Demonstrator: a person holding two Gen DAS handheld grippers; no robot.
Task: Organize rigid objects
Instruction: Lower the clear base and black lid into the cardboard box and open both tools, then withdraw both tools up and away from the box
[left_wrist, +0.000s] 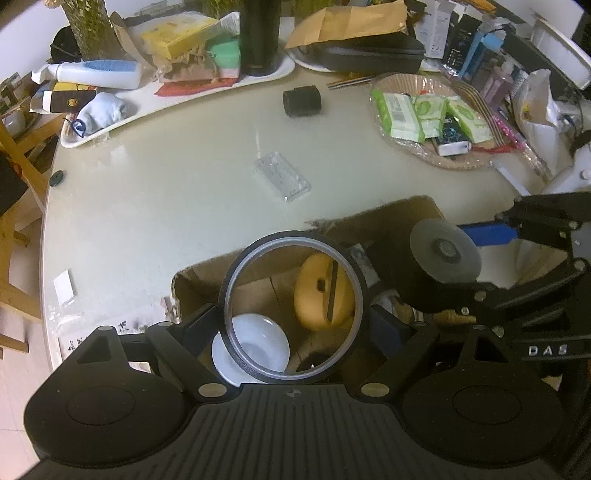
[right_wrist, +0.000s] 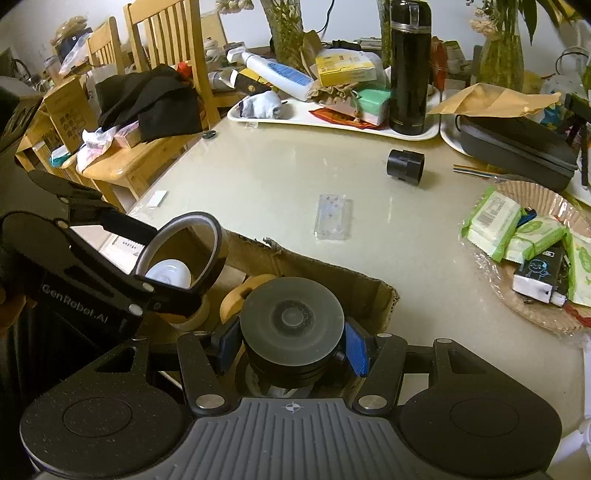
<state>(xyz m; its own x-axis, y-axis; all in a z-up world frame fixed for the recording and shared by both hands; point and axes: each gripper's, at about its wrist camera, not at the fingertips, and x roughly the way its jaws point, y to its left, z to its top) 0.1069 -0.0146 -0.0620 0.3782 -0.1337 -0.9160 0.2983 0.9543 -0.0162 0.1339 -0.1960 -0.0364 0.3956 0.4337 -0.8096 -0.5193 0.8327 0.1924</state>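
The left gripper (left_wrist: 291, 314) holds a black ring (left_wrist: 293, 306), prob a tape roll, squeezed by its sides so it stands up on its edge. The right gripper (right_wrist: 291, 343) holds a round black disc thing (right_wrist: 291, 321) between its blue pads (right_wrist: 356, 349). Both hang over the open cardboard box (right_wrist: 332, 273) at the table (left_wrist: 166, 192) edge, so I think the plan is to drop them in. The box already has a white dish (left_wrist: 258, 343) & a yellow donut-shaped thing (left_wrist: 321, 291) inside. Further out on the table, a clear plastic case (left_wrist: 282, 177) & a black tube (left_wrist: 303, 101) lie loose, prob next to go.
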